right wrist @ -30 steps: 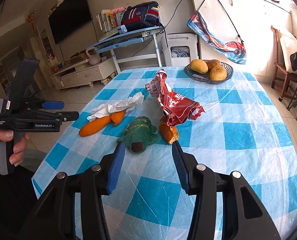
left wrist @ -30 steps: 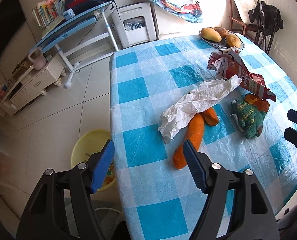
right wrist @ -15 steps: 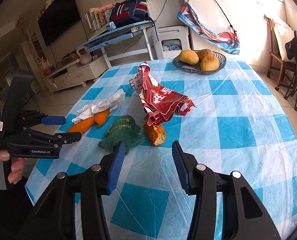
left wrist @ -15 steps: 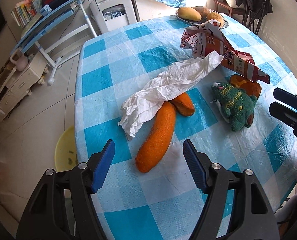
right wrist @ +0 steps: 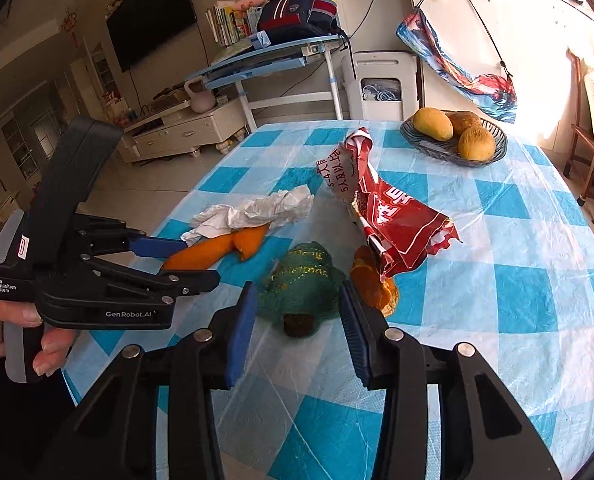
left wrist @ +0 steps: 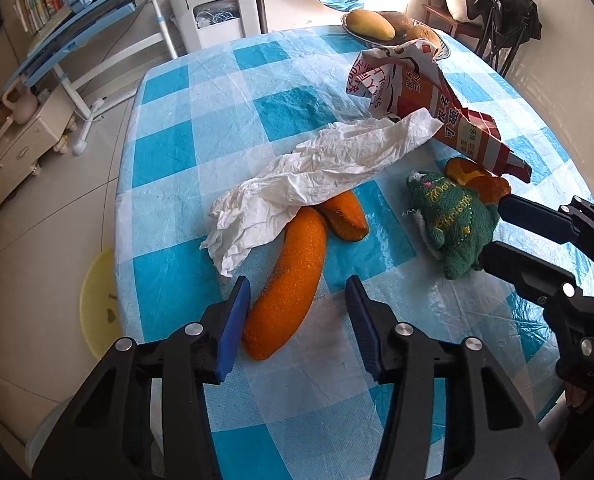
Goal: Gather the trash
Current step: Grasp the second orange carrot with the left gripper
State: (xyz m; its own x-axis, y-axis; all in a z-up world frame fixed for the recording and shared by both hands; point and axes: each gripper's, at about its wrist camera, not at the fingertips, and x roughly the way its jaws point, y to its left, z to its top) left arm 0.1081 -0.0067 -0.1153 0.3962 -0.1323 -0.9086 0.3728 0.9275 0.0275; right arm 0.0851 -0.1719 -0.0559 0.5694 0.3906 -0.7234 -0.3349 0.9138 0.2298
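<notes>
The tablecloth (left wrist: 201, 148) is checked in bright blue, pale blue and white. On it, the peel (left wrist: 289, 284) is orange, the tissue (left wrist: 321, 168) white, and the wrapper (right wrist: 401, 220) red with white panels and printed characters. The knitted toy (left wrist: 453, 220) is dark green with yellow lettering. The bowl (right wrist: 417, 138) is dark, its fruit (right wrist: 433, 123) yellow-orange. The basin (left wrist: 97, 300) is pale yellow. Both grippers are black with blue pads (right wrist: 239, 328).

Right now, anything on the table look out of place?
Yes. A green knitted toy lies among the trash, between the orange peels and the torn red wrapper. It looks intact, unlike the crumpled tissue beside it.
</notes>
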